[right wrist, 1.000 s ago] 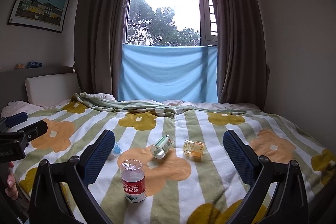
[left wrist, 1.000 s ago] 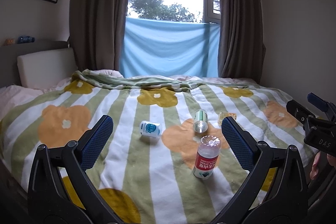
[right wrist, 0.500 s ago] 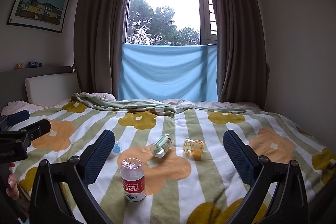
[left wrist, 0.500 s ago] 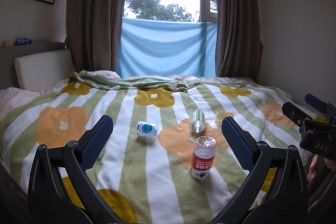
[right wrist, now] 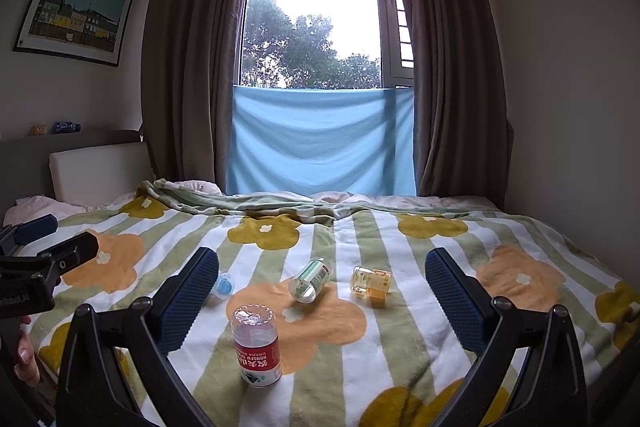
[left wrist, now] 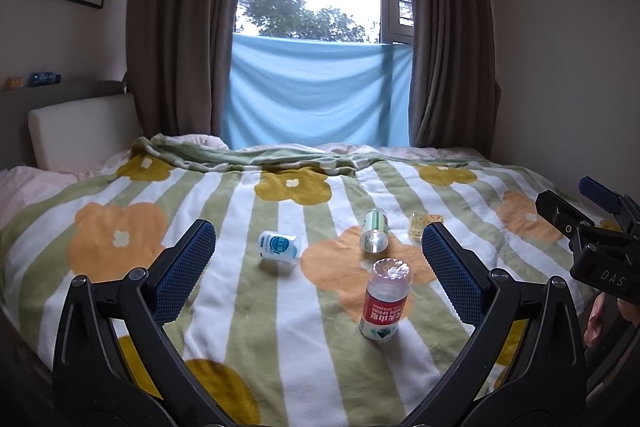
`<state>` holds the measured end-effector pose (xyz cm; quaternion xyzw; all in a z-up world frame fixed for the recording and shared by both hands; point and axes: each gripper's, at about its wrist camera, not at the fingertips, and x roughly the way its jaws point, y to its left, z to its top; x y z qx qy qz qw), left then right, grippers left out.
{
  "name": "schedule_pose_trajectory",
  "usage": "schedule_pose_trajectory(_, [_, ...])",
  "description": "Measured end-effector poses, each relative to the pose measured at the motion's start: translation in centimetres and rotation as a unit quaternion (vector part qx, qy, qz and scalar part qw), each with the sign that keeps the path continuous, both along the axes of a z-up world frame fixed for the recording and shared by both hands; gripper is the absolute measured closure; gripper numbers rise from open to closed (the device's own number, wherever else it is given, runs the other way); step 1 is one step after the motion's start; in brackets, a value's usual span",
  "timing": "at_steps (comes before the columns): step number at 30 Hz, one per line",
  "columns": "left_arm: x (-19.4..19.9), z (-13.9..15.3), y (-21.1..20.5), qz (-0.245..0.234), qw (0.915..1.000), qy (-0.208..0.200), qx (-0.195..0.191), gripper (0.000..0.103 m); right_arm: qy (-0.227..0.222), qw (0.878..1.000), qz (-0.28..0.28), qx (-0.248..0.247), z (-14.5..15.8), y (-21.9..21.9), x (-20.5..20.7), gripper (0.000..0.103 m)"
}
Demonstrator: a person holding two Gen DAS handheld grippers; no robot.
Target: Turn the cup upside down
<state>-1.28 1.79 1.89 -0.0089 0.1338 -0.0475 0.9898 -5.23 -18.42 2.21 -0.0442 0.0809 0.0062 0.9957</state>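
Note:
A clear plastic cup with a red label (left wrist: 386, 303) (right wrist: 256, 345) stands on the flowered blanket (left wrist: 280, 339). Its label text reads inverted and its crinkled closed end faces up. My left gripper (left wrist: 317, 229) hovers open above the blanket, with the cup just right of its centre line and nearer than the fingertips. In the right wrist view my right gripper (right wrist: 322, 255) is open too, with the cup low and to the left between its fingers. Neither gripper touches anything. Each gripper shows at the edge of the other's view, the right gripper (left wrist: 596, 227) and the left gripper (right wrist: 40, 255).
Three items lie on their sides beyond the cup: a green-labelled bottle (left wrist: 374, 230) (right wrist: 311, 279), a small blue-and-white bottle (left wrist: 279, 246) (right wrist: 223, 285) and a small yellow jar (left wrist: 420, 223) (right wrist: 370, 281). A headboard and pillow (left wrist: 80, 131) are at the left, curtains and a window behind.
The left wrist view has drifted slightly, so the items sit a little further left in it. Nothing on the bed has moved and both grippers have stayed open.

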Motion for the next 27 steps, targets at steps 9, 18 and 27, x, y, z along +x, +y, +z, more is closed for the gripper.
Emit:
schedule_pose_trajectory(9, [0.0, 0.0, 0.0, 0.002, 1.0, 0.001, -0.001, 0.0, -0.001, 1.0, 0.002, 0.001, 0.0, 0.1, 0.1, 0.0])
schedule_pose_trajectory(18, [-0.3, -0.1, 0.2, 0.018, 0.9998, 0.0, 0.005, 0.0, 0.0, 1.0, 0.004, 0.002, 0.0, 0.3, 0.2, 0.0])
schedule_pose_trajectory(27, [-0.6, 0.1, 0.2, 0.039, 0.9989, -0.012, 0.022, 0.0, 0.0, 1.0, 0.013, 0.002, -0.3, 1.0, 0.2, 0.0])
